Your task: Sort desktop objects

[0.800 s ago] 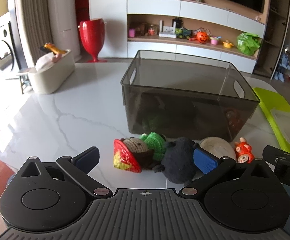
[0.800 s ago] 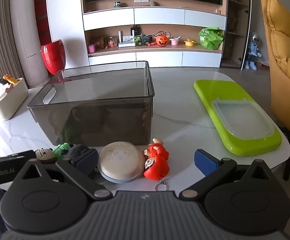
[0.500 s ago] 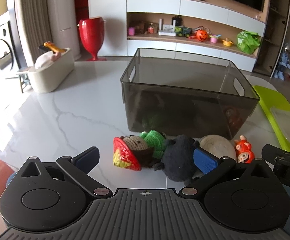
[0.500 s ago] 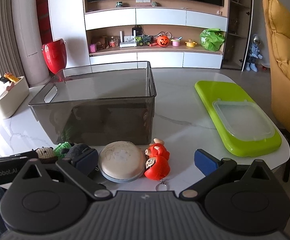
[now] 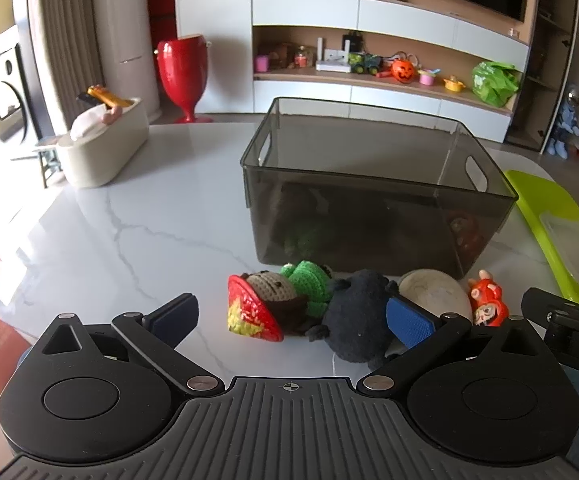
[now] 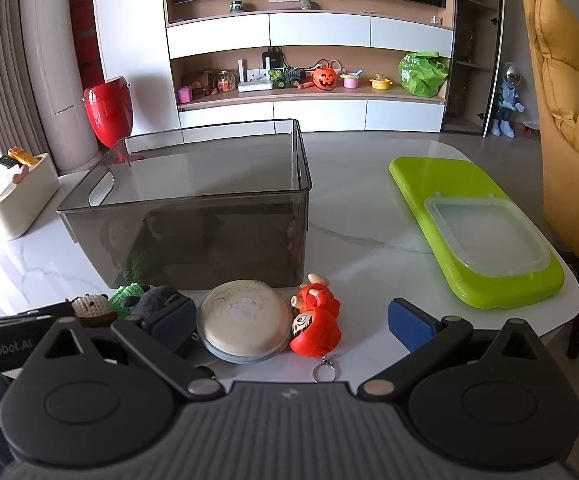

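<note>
A row of small objects lies on the marble table in front of a smoky grey bin (image 5: pixel 373 216) (image 6: pixel 205 208). From left: a crocheted doll with a red-yellow hat (image 5: pixel 261 306), a green crocheted toy (image 5: pixel 309 282), a dark plush (image 5: pixel 355 324), a round cream compact (image 6: pixel 243 320) and a red keychain figure (image 6: pixel 315 322). My left gripper (image 5: pixel 291 318) hangs open just above the doll and plush, touching neither. My right gripper (image 6: pixel 289 320) is open too, with the compact and red figure lying between its fingers, not pressed.
A lime-green tray (image 6: pixel 469 216) bearing a clear lid (image 6: pixel 485 236) lies at the right. A cream tub (image 5: pixel 101 148) stands at the table's far left. A yellow armchair (image 6: pixel 573 100) is beyond the right edge. Shelves with toys line the back wall.
Both views have shifted slightly; the bin and the row of toys sit a touch higher in the left view. Neither gripper has closed or taken anything.
</note>
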Motion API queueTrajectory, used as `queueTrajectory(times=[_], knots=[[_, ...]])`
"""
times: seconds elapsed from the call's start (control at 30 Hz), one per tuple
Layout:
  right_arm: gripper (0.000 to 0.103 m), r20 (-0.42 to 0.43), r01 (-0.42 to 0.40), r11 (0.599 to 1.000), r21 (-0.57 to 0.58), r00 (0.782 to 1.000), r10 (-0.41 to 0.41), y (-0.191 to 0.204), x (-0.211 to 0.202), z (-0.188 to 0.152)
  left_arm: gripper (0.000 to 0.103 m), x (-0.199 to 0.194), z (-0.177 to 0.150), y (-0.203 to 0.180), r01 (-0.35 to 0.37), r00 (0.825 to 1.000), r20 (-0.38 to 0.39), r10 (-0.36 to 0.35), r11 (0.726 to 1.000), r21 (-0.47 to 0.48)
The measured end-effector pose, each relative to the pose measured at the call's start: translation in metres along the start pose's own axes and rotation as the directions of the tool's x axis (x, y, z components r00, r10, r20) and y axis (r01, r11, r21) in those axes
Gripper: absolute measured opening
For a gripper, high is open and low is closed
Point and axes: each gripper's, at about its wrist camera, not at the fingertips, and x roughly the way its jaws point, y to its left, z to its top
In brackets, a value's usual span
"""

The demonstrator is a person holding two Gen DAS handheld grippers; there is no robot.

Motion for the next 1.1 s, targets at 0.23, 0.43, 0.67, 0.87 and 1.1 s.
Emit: queueTrajectory(times=[0.23,0.43,0.67,0.87,1.1], knots=[[0.103,-0.004,0.016,1.000,-0.006,1.000,-0.016,-0.003,0.000,0.000,0.103,0.004,0.000,-0.005,-0.002,1.000,-0.011,0.002,1.000,0.007],[0.103,-0.003,0.050,0.999,0.012,0.999,-0.050,-0.018,-0.003,0.001,0.103,0.003,-0.001,-0.020,0.014,1.000,-0.015,-0.013,1.000,0.027],[0.103,-0.002,0.059,0.996,0.064,0.998,-0.059,-0.043,-0.008,0.001,0.103,-0.003,-0.003,-0.039,0.028,1.000,-0.010,-0.027,0.998,0.055],[0.103,-0.009,0.055,0.997,0.060,0.998,-0.054,-0.048,-0.009,-0.002,0.103,-0.006,-0.004,-0.045,0.037,0.999,-0.013,-0.036,0.997,0.062],[0.103,-0.006,0.051,0.998,0.041,0.999,-0.050,-0.046,-0.012,-0.005,0.103,-0.009,-0.005,-0.045,0.037,0.999,-0.007,-0.037,0.997,0.063]])
